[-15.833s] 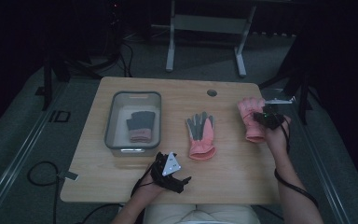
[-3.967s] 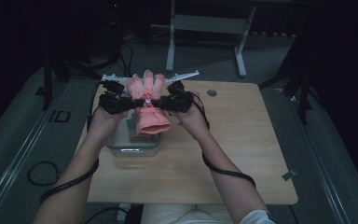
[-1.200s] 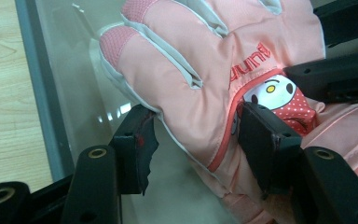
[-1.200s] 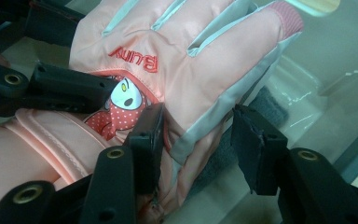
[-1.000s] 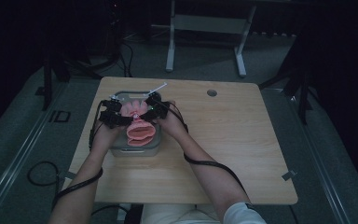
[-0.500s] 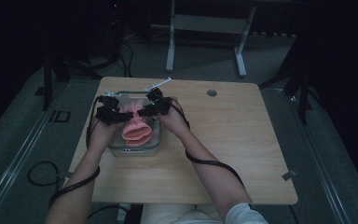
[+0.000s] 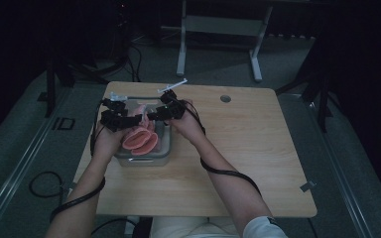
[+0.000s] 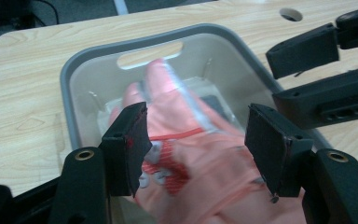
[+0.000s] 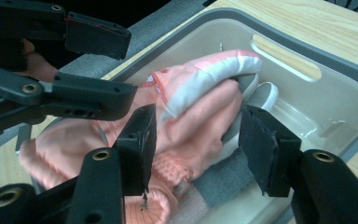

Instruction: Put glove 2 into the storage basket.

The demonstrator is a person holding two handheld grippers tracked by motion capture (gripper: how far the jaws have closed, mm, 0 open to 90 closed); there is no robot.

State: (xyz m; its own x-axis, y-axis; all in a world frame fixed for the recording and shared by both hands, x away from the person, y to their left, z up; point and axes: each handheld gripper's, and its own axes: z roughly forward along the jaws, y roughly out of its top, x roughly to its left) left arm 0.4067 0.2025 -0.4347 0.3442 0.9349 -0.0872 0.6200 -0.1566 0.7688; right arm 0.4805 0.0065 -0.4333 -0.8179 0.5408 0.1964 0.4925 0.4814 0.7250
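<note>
Change since earlier: both my grippers have come down from holding the pink gloves up over the far table edge; half a second ago they sat about where they are now, over the bin.
Left gripper [image 7: 124, 120]: over the near left part of the bin; in its own view the jaws stand wide apart, pink fabric between them, neither pad pressed onto it. I read it as open with nothing clamped.
Right gripper [image 7: 155, 115]: over the right side of the bin, tips pointing toward the left gripper. In its own view its jaws are also spread, a folded pink mass between them, pads clear of the cloth as far as I can see.
Pink gloves [image 8: 200, 154]: lying in the bin, cuffs toward me, partly draped over the near rim in the high view; finger ends show a white-grey coating [image 9: 214, 70].
Grey glove [image 9: 223, 184]: under the pink ones, at the bin bottom.
Bin [image 7: 144, 158]: clear plastic with a grey rim, slot handle in its end wall [image 8: 150, 55], on the left half of the table.
Table [image 7: 258, 148]: light wood; round hole [image 7: 225, 98] near the far edge.
</note>
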